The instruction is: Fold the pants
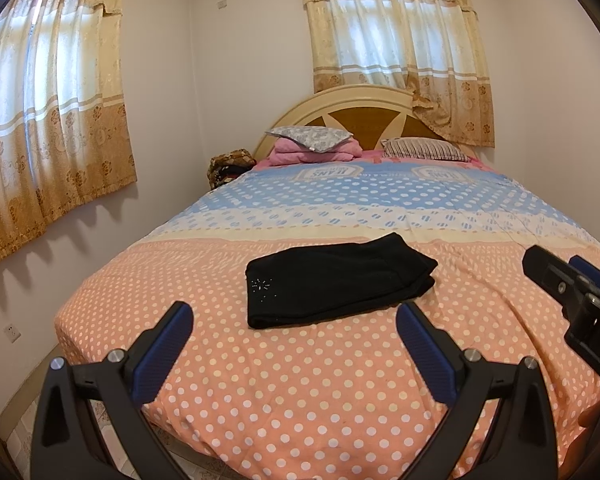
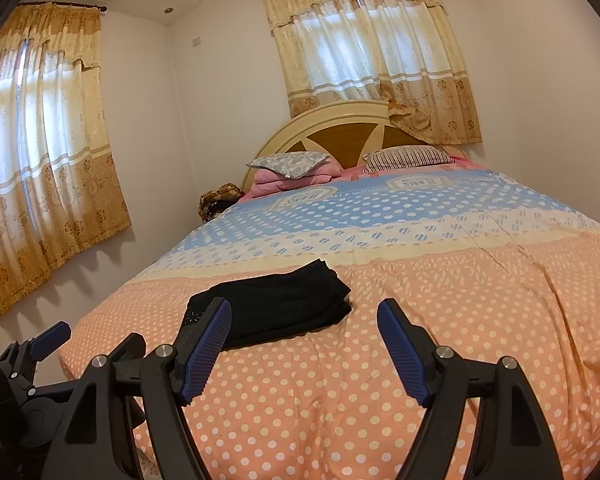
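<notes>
Your black pants (image 1: 336, 280), soft knit folded into a thick rectangle with a small sparkly motif, lie on the polka-dot bedspread (image 1: 300, 392). Your left gripper (image 1: 294, 330) and right gripper (image 2: 304, 328) hover near them, angled slightly down, ribbed blue pads spread wide, grasping nothing. The bedspread's far end reads "JEANS".

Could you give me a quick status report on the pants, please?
Left tongs open, empty. Right tongs open, empty. Black pants folded, flat on bedspread, untouched. Nothing in the way.
</notes>
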A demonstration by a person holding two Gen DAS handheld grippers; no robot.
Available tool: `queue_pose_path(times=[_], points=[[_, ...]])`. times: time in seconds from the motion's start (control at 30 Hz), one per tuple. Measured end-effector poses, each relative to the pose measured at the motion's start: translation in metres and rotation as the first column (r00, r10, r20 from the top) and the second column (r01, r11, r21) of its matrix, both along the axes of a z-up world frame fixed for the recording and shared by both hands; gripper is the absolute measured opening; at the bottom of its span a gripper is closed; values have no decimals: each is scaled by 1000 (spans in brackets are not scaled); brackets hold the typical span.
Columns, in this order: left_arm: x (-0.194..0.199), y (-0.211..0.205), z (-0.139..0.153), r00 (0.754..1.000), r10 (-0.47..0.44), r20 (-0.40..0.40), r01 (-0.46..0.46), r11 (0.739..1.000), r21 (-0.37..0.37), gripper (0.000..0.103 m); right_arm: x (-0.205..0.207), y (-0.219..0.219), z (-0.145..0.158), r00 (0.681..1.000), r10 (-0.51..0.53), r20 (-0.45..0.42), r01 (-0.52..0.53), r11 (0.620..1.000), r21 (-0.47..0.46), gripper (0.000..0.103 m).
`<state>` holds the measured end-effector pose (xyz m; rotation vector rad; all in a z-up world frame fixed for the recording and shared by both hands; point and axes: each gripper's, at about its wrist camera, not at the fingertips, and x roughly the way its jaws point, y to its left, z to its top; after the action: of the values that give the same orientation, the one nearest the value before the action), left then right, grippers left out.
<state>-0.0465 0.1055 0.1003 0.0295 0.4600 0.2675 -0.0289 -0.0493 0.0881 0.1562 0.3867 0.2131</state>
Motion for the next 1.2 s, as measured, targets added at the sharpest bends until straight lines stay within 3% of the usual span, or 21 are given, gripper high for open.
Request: queue_pose_path(times=[0.63,0.83,1.2], points=[[3,9,1,1000,18,-2,-18,1000,-11,103,5,-2,-2,1000,-7,-8,7,1000,0,77],[6,9,1,999,35,-4,-35,999,17,103,7,-1,-5,1000,-7,-21,7,1000,-7,77],[6,15,1,999,42,-5,-42,999,-14,103,8,-3,-9,1000,-15,-26,15,1000,-9,77]])
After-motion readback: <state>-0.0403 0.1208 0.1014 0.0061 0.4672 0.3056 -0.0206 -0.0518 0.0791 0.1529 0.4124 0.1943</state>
